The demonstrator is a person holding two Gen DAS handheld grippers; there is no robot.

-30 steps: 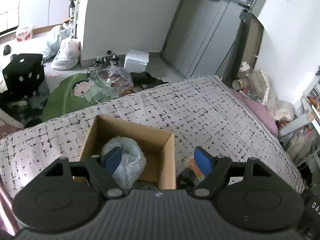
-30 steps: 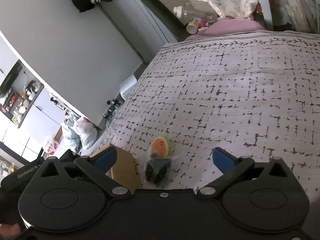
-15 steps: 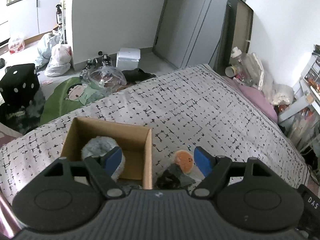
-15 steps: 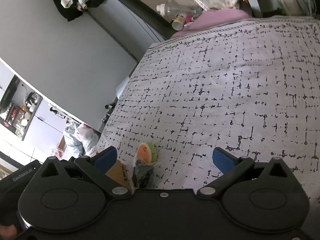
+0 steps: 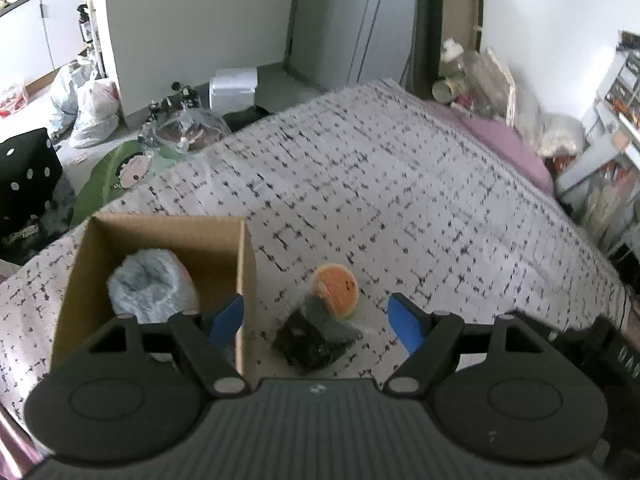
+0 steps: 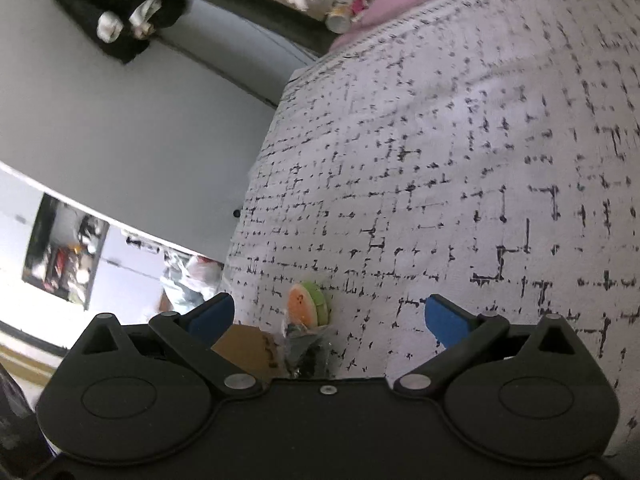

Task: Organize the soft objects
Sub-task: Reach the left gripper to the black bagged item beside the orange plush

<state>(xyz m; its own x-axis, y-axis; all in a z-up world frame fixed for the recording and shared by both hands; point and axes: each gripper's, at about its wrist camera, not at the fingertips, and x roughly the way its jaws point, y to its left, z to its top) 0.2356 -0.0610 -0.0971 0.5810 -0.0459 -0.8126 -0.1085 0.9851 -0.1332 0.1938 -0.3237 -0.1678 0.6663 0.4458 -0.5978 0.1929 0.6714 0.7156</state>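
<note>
Left wrist view: left gripper (image 5: 318, 318) spread wide, gripping nothing, blue fingertips (image 5: 402, 322) hanging above a bed cover (image 5: 400, 184) printed white with broken black grid marks. Between the fingers, resting on the cover, a soft toy (image 5: 334, 290) with a round orange face dotted with dark seeds and a thin green rim, like a watermelon slice; touching its near side, a dark crumpled bundle (image 5: 314, 336) in charcoal and black, seemingly inside clear wrapping, though hard to tell. Just left of these, an open cardboard box (image 5: 244, 264) standing on the cover, plain brown walls, holding a fluffy pale grey-blue plush (image 5: 148, 284) in glossy clear plastic; left fingertip overlapping the box's right wall. Right wrist view: right gripper (image 6: 328, 314) likewise wide apart and holding nothing, tilted view across the same cover (image 6: 480, 160). Same orange-and-green toy (image 6: 306, 304) seen edge-on near the left fingertip, dark bundle (image 6: 308, 352) below it partly hidden by the gripper body, a corner of the box (image 6: 246, 346) just beside.
</note>
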